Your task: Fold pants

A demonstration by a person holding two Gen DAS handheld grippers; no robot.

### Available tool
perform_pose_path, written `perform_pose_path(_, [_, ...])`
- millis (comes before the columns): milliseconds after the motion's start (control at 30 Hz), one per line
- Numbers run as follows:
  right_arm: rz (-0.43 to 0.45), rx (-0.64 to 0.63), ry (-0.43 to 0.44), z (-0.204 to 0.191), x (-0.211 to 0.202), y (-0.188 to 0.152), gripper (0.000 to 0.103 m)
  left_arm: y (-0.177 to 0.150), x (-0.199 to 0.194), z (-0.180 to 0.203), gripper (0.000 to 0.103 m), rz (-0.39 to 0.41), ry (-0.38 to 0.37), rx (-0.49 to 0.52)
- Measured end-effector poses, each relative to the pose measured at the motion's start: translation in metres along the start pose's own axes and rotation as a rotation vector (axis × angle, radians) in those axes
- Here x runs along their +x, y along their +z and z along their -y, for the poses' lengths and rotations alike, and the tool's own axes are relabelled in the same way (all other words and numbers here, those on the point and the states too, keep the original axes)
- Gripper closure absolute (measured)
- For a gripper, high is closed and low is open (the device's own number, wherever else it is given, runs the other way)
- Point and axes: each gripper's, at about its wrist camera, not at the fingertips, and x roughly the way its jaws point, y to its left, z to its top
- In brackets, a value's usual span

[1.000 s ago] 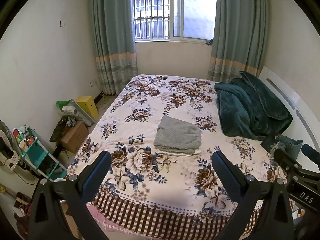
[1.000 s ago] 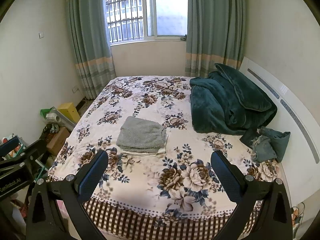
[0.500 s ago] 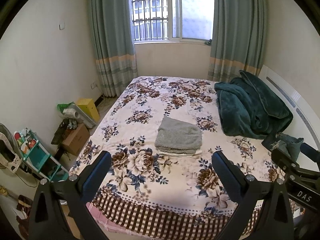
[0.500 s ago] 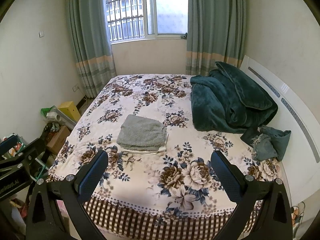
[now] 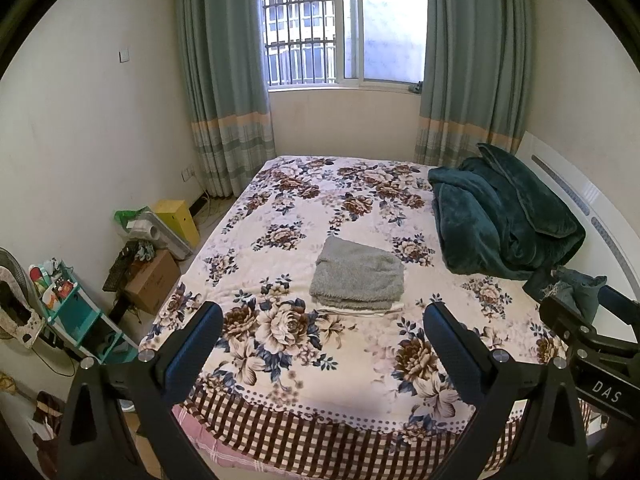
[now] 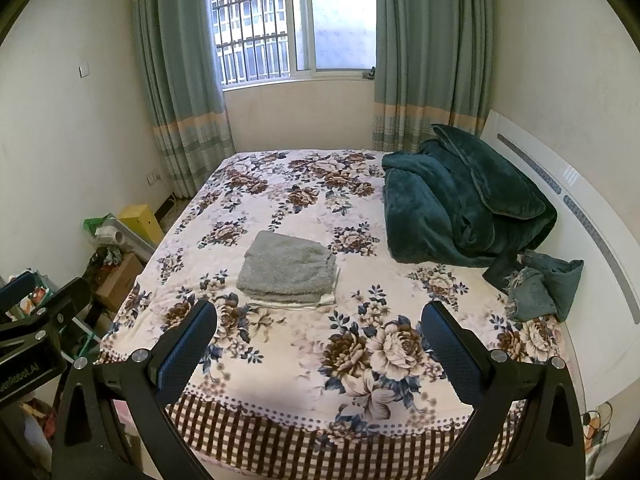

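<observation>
A neat folded stack of grey fleecy pants lies in the middle of the floral bed, over a thin white layer. My left gripper hangs open above the bed's foot, well short of the stack, nothing between its fingers. My right gripper is open too, at the same height, beside the left one. A crumpled pair of teal denim pants lies by the white headboard at the right.
A dark green blanket is heaped at the right of the bed. Boxes, a yellow bin and a teal shelf crowd the floor on the left. The window and curtains stand behind.
Both grippers have drawn back and risen slightly from the bed, so the stack and blanket sit a little lower in view. Both stay open and empty.
</observation>
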Motion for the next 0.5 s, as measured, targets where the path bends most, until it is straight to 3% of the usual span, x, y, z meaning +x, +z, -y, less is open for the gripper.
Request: perform_pose_path(500, [-0.001,0.003,0.003,-0.0063,0.0016,-0.0026,0.000,-0.0038,-0.0039,0.0012,0.001,0.002,0.006,-0.006])
